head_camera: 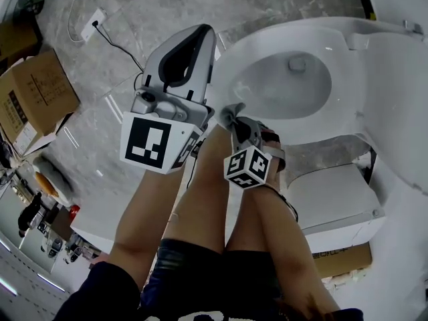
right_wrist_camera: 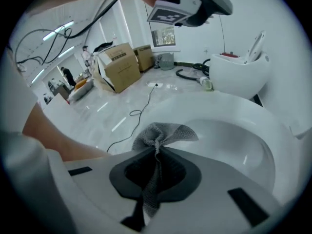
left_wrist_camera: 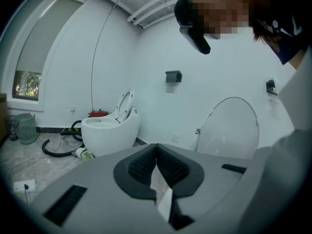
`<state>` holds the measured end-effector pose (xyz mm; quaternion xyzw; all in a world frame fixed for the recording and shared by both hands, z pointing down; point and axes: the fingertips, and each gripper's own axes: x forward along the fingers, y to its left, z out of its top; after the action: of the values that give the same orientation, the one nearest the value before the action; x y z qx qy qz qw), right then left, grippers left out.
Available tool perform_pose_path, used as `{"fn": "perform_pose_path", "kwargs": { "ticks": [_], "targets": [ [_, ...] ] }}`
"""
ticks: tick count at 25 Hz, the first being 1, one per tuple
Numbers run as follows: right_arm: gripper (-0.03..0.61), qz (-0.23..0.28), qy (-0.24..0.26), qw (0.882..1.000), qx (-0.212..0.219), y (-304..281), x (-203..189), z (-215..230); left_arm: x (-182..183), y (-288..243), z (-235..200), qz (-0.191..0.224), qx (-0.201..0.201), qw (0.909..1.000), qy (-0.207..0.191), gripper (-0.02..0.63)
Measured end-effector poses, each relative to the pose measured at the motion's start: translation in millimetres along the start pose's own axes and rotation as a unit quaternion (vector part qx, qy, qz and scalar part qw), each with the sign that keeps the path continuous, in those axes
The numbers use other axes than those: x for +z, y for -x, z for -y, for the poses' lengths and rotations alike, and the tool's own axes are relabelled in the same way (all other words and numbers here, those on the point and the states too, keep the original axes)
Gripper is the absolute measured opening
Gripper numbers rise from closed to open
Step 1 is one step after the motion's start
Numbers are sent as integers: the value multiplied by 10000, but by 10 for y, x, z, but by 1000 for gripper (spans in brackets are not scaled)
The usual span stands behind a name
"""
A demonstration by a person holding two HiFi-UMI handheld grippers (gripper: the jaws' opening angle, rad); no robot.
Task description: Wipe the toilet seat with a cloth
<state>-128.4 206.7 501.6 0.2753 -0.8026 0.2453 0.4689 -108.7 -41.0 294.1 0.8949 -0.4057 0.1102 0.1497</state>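
Observation:
The white toilet seat [head_camera: 267, 52] rings the bowl [head_camera: 294, 89], and its lid [head_camera: 394, 79] stands raised at the right. My right gripper [head_camera: 235, 120] is shut on a grey cloth [head_camera: 231, 114], held at the seat's near rim. In the right gripper view the cloth [right_wrist_camera: 163, 133] bunches out between the shut jaws, just above the seat [right_wrist_camera: 219, 106]. My left gripper [head_camera: 204, 35] is held up beside the seat's left edge. In its own view the left gripper [left_wrist_camera: 156, 156] is shut with nothing in it.
Cardboard boxes [head_camera: 37, 92] stand at the left, with a wall socket [head_camera: 93, 22] and cable on the grey floor. A second toilet [right_wrist_camera: 239, 72] and a hose stand across the room. A white block [head_camera: 334, 206] sits below the bowl. The person's knees are close in front.

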Motion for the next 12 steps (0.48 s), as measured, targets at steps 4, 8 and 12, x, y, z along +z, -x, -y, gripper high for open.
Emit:
{"fn": "perform_pose_path", "kwargs": {
  "ticks": [4,8,12],
  "targets": [
    [32,202,-226,9995,76,-41,139,-84,14,-18,27,-27,-48,10000,-75,20],
    [32,-150,-520,9982,-266,265,-478,114,53,-26,12,-4,-69,9999,-101,20],
    [32,-670,-943,9882,-1001,672,-1191,563,62,-41,31,26,-100,9999,-84,20]
  ]
}}
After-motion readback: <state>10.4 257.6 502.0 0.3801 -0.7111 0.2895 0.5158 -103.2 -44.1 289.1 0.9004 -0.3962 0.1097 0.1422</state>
